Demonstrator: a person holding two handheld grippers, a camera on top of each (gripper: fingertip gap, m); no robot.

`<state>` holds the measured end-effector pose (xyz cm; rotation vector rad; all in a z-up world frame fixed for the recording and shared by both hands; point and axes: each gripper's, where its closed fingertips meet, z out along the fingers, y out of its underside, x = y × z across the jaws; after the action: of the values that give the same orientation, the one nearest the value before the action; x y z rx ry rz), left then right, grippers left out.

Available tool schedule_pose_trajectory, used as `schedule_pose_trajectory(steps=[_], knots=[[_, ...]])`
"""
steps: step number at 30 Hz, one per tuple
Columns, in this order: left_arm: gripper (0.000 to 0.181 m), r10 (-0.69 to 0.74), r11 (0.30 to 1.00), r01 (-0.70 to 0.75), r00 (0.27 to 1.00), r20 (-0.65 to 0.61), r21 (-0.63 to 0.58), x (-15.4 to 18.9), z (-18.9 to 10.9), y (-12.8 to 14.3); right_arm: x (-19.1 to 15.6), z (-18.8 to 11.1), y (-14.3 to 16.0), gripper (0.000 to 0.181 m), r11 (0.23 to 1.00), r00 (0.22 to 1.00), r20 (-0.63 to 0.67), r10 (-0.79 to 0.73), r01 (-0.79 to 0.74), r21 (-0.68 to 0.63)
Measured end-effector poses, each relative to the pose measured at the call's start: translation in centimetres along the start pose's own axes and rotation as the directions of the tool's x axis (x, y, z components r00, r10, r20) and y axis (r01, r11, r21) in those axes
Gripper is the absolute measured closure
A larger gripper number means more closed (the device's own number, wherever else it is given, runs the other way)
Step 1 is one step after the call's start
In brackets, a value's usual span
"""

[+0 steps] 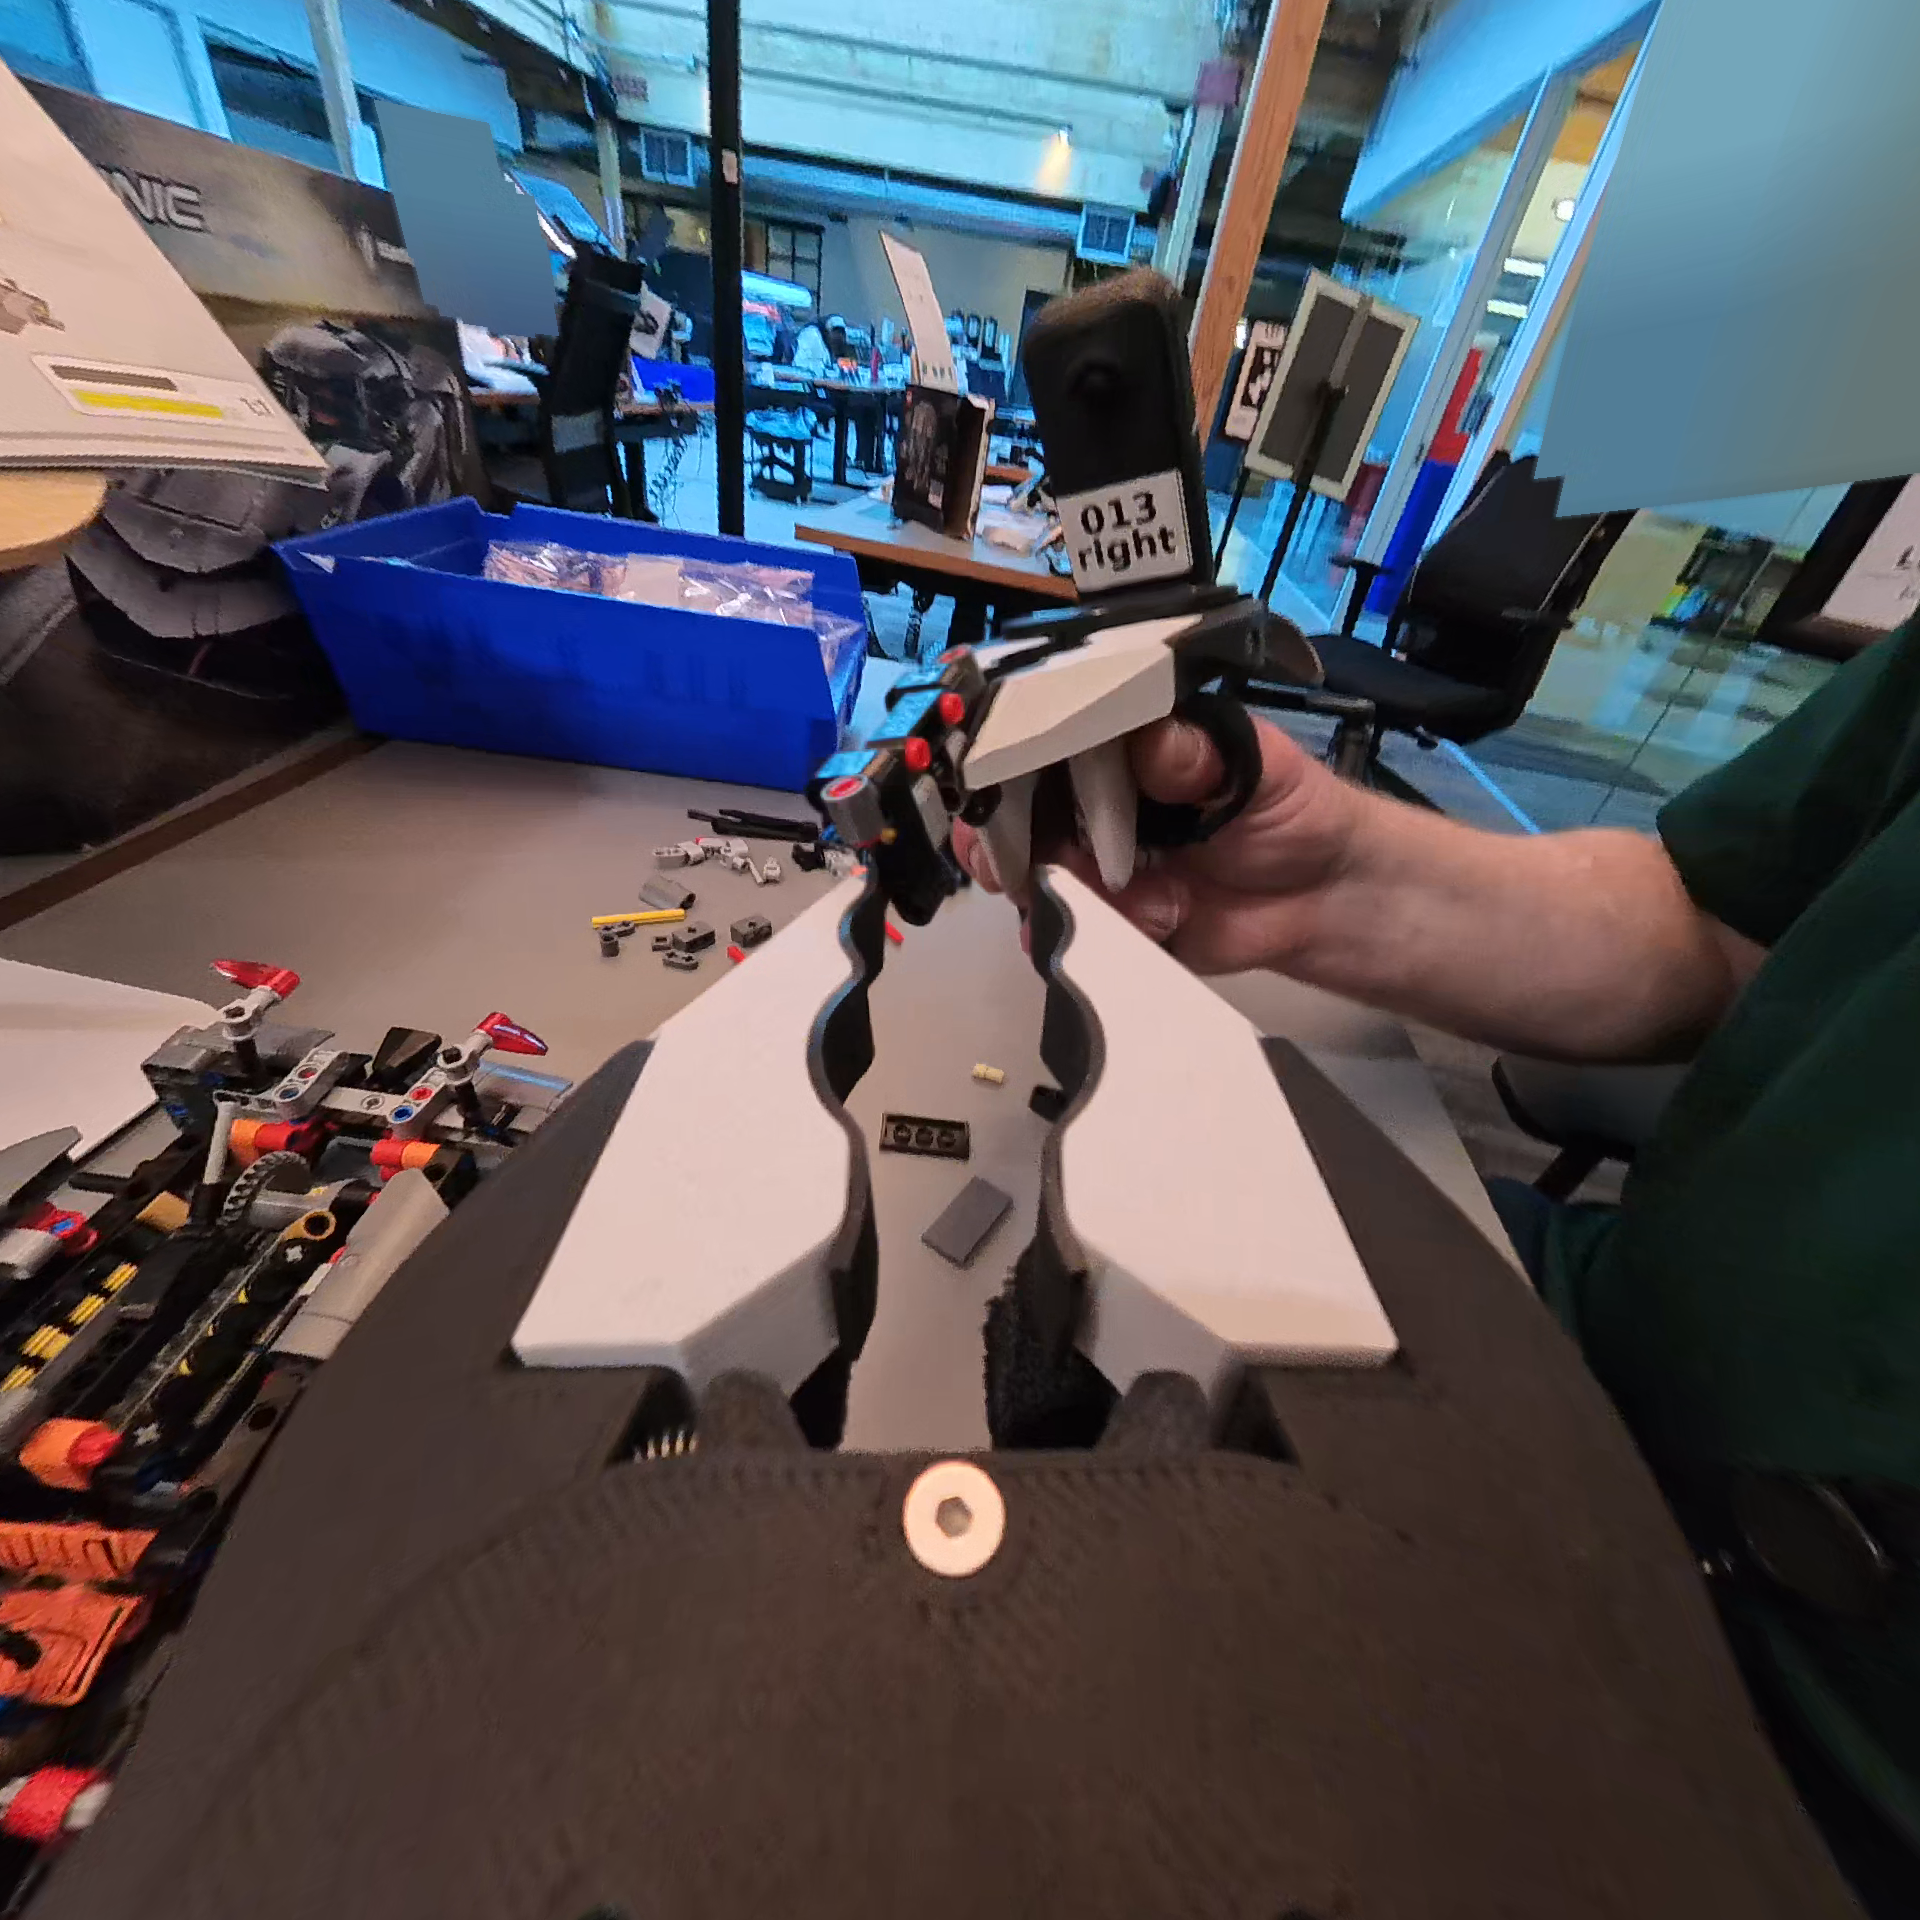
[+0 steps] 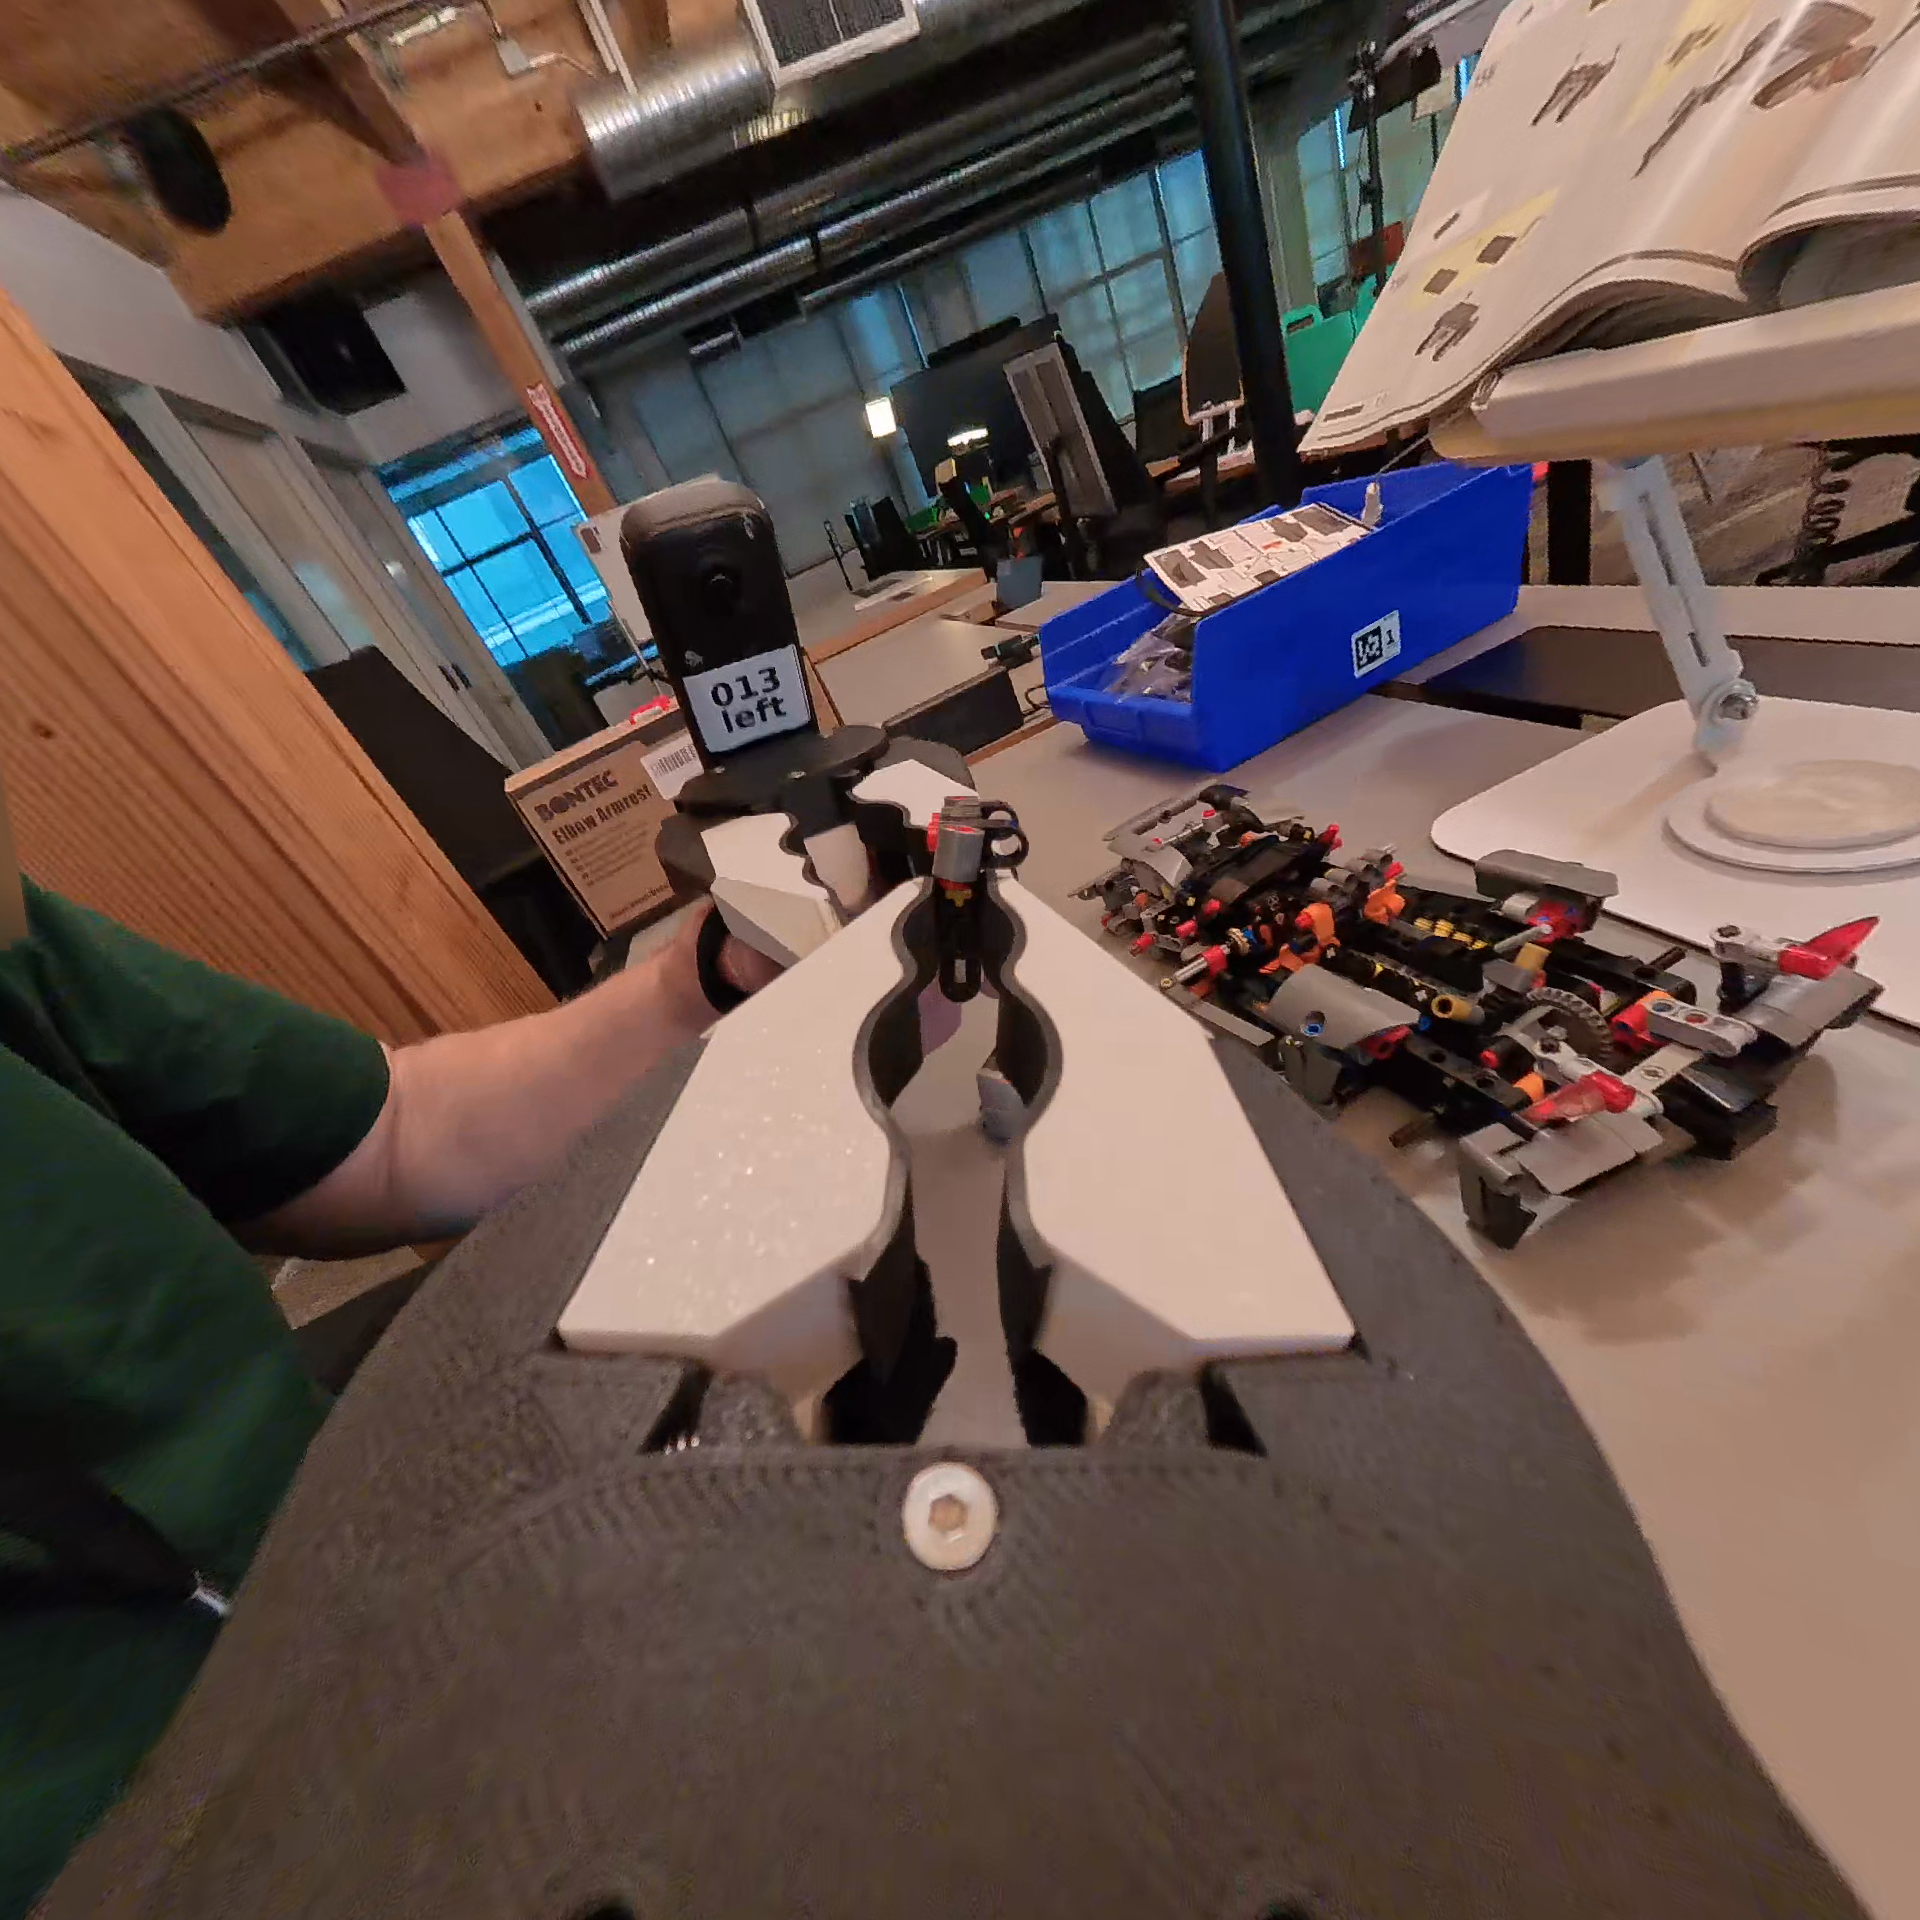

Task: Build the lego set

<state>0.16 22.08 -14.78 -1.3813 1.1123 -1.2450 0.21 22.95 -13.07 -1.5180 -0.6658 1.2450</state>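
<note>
Gripping a lego subassembly (image 2: 961, 904), the right gripper (image 2: 961, 914) faces the left gripper (image 1: 951, 904).

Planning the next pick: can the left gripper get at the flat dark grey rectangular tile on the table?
Probably yes: the left gripper is open and empty, and the flat dark grey tile lies uncovered on the table below its fingers.

Large open workshop hall. Grey table (image 1: 416, 883) in foreground; more tables (image 1: 935, 551) farther back. Black office chair (image 1: 1475, 623) at right of left wrist view. Black post (image 1: 725, 260) from floor to ceiling. Wooden column (image 1: 1247, 208) beside glass partition (image 1: 1455, 312). Right wrist view: wood-panelled wall (image 2: 156, 675) at left, metal ducts (image 2: 675, 114) and timber beams overhead, gridded windows (image 2: 499, 561) glowing blue. Cardboard box (image 2: 603, 831) against wall.
</note>
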Motion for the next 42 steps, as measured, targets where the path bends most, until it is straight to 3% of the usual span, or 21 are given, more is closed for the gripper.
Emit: schedule_pose_trajectory(steps=[3, 11, 19, 23, 26, 29, 31, 35, 37, 42], knots=[[0.172, -0.034, 0.999, 0.034, 0.999, 0.008, 0.043, -0.4, -0.3, -0.3, -0.3, 0.1, 0.0, 0.176, 0.999, 0.999, 0.029, 0.035, -0.036, 0.025], [0.174, -0.067, 0.994, 0.07, 0.997, -0.041, 0.085, 0.1, -0.6, -0.7, -0.6, 0.2, 0.0, 0.175, 0.992, 0.993, 0.067, 0.095, -0.099, 0.073], [0.176, -0.089, 0.994, 0.096, 0.99, -0.109, 0.061, 0.8, -0.7, -0.2, -0.5, -0.2, 0.0, 0.161, 0.998, 0.999, 0.013, 0.032, -0.033, 0.05], [0.176, -0.059, 0.998, 0.061, 0.99, -0.125, 0.014, 1.1, -0.7, 0.5, -0.3, -0.4, 0.2, 0.144, 0.982, 0.983, -0.064, -0.171, 0.165, -0.089], [0.176, -0.032, 0.997, 0.022, 0.991, -0.13, -0.073, 1.4, -0.4, 1.8, -1.1, 0.0, 1.6, 0.142, 0.923, 0.956, -0.008, -0.292, 0.28, -0.265], [0.176, 0.007, 0.991, -0.025, 0.991, -0.133, -0.133, 1.7, 0.0, 2.8, -1.0, 0.3, 3.8, 0.161, 0.823, 0.925, 0.031, -0.379, 0.352, -0.446], [0.176, 0.013, 0.991, -0.032, 0.99, -0.142, -0.128, 1.8, -0.2, 2.9, -1.3, 0.5, 4.1, 0.169, 0.798, 0.917, 0.053, -0.394, 0.371, -0.474], [0.175, 0.012, 0.998, -0.02, 0.988, -0.152, -0.053, 1.9, -0.7, 1.7, -2.0, 0.8, 3.2, 0.174, 0.869, 0.95, 0.06, -0.305, 0.304, -0.392], [0.172, 0.037, 0.999, -0.038, 0.996, -0.078, -0.007, 0.9, -0.7, 0.9, -1.4, 0.9, 2.5, 0.174, 0.912, 0.97, 0.015, -0.244, 0.234, -0.336], [0.141, 0.201, 0.978, -0.207, 0.971, 0.129, 0.031, -0.6, -1.3, -0.5, -0.7, 0.9, -0.1, 0.173, 0.993, 0.998, 0.009, 0.067, -0.066, -0.095]])
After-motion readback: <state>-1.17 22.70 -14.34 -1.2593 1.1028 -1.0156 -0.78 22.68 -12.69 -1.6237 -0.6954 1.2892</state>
